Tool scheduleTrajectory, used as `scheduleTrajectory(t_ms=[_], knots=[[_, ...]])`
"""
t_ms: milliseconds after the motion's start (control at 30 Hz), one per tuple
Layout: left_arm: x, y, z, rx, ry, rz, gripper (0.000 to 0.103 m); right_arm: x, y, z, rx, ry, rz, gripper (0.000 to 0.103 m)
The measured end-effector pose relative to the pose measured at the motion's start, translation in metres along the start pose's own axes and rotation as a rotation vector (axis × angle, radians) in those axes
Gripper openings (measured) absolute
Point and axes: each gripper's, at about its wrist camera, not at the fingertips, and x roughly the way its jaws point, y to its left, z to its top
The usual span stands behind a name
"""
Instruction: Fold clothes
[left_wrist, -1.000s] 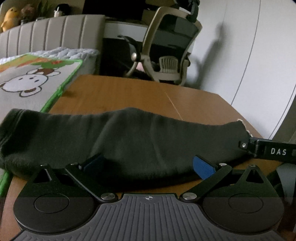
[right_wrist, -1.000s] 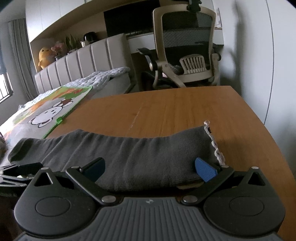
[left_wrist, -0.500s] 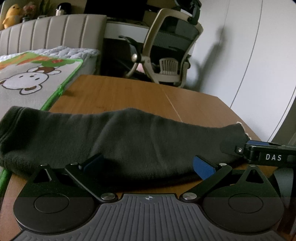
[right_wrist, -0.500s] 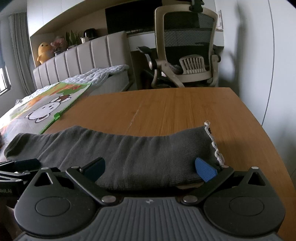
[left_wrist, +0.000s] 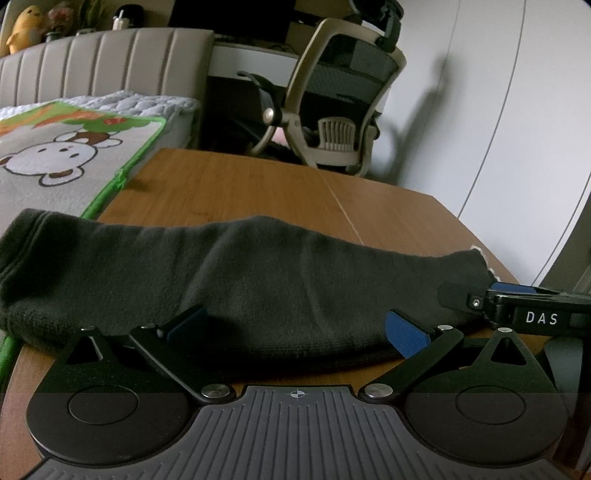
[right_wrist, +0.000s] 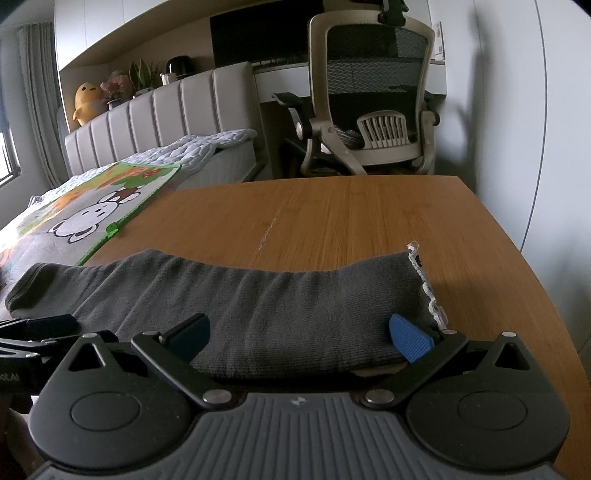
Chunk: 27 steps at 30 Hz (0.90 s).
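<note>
Lying on the smooth wooden table (right_wrist: 369, 214), a ribbed grey knit garment (right_wrist: 258, 310) sits between both wide-spread hand-held grippers (left_wrist: 295, 325) (right_wrist: 299, 332).

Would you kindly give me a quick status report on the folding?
Left gripper open, right gripper open, both at the near edge. Grey garment lying folded on wooden table. Nothing in the way.

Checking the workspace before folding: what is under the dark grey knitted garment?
The dark grey knitted garment lies on the wooden table. Its left end overhangs toward the cartoon blanket. Anything beneath the cloth is hidden.
</note>
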Motion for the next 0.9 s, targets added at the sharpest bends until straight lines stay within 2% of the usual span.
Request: scheduleTrajectory(t_ms=[200, 433, 667, 900], knots=[[-0.001, 0.003, -0.002, -0.012, -0.008, -0.002, 0.103, 0.001, 0.002, 0.0, -0.008, 0.002, -0.009, 0.103], [-0.007, 0.014, -0.006, -0.11, -0.057, -0.037, 0.103, 0.001, 0.006, -0.001, -0.033, 0.008, -0.026, 0.103], [-0.004, 0.004, -0.005, -0.057, -0.038, 0.012, 0.103, -0.003, -0.005, -0.002, 0.022, -0.013, 0.018, 0.103], [-0.004, 0.007, -0.004, -0.063, -0.032, -0.002, 0.103, -0.003, -0.003, -0.002, 0.015, -0.013, 0.012, 0.103]])
